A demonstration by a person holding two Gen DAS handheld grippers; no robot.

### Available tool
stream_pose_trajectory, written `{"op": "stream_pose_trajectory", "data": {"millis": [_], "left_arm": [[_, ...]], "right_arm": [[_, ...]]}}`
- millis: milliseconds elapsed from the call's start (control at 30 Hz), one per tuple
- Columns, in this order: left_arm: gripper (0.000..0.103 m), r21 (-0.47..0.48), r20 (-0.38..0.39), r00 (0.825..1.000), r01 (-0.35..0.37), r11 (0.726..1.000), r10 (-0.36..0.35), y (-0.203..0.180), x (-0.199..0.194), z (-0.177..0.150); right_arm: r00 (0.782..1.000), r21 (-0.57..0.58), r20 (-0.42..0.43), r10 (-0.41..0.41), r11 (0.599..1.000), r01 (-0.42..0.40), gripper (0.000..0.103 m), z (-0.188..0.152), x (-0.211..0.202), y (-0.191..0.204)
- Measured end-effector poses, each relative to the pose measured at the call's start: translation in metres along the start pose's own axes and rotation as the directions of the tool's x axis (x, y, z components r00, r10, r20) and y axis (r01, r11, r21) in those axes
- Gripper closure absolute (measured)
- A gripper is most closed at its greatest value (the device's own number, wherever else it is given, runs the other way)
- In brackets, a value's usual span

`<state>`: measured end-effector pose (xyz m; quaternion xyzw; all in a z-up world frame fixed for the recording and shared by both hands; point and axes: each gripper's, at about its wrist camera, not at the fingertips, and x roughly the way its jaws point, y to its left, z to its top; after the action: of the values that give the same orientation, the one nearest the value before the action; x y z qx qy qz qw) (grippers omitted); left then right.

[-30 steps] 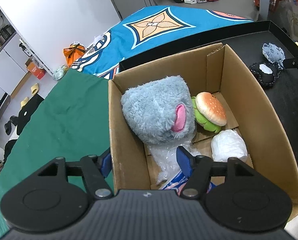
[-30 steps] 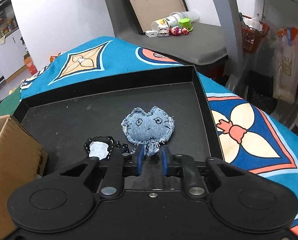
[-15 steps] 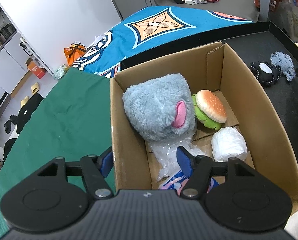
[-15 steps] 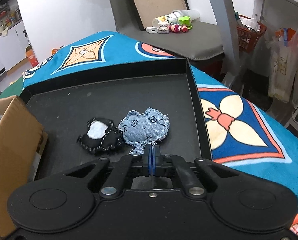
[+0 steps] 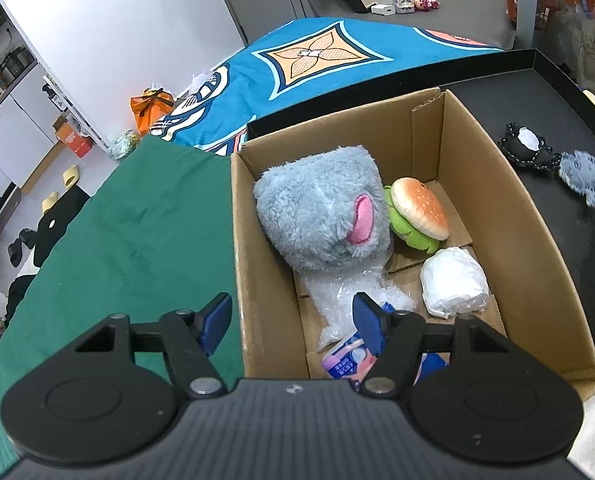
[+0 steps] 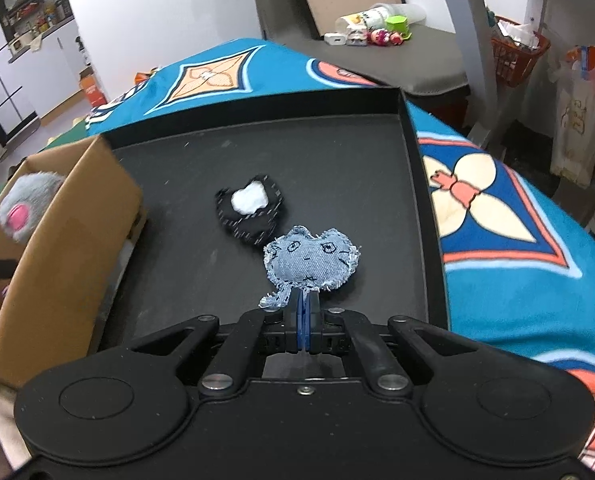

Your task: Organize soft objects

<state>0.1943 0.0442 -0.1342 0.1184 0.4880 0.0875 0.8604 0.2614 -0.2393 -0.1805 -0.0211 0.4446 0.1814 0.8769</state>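
Clearly, the right hand-held gripper (image 6: 302,312) pinches the frayed denim cat patch (image 6: 311,262) above the black tray (image 6: 337,168), beside a black stitched pouch (image 6: 251,210). Only the left view shows the open left hand-held gripper (image 5: 293,320) straddling the cardboard box (image 5: 537,240) wall, with a fluffy grey plush (image 5: 317,216) and burger toy (image 5: 419,210) inside.

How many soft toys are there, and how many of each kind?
Fluffy blue plush: 1
Burger toy: 1
Denim cat, pinched in the right tongs: 1
Black cushion with white patch: 1
Total: 4 toys
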Motion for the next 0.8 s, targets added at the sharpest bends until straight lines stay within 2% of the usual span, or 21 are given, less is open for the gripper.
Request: {"op": "stream_pose_trajectory", "data": {"millis": [367,800], "left_arm": [[0.038,0.002,-0.005,1.0,-0.004,1.0,0.004,0.0,-0.003,-0.001],[0.037,0.009,-0.012,1.0,-0.007,1.0,0.007,-0.001,-0.001,0.0]], "right_arm": [[0.998,-0.031,-0.053,0.045,0.998,-0.046,0.102,-0.02,-0.014,0.005],[0.999,-0.008,-0.035,-0.03,1.0,0.03,0.102,-0.012,-0.005,-0.024]]}}
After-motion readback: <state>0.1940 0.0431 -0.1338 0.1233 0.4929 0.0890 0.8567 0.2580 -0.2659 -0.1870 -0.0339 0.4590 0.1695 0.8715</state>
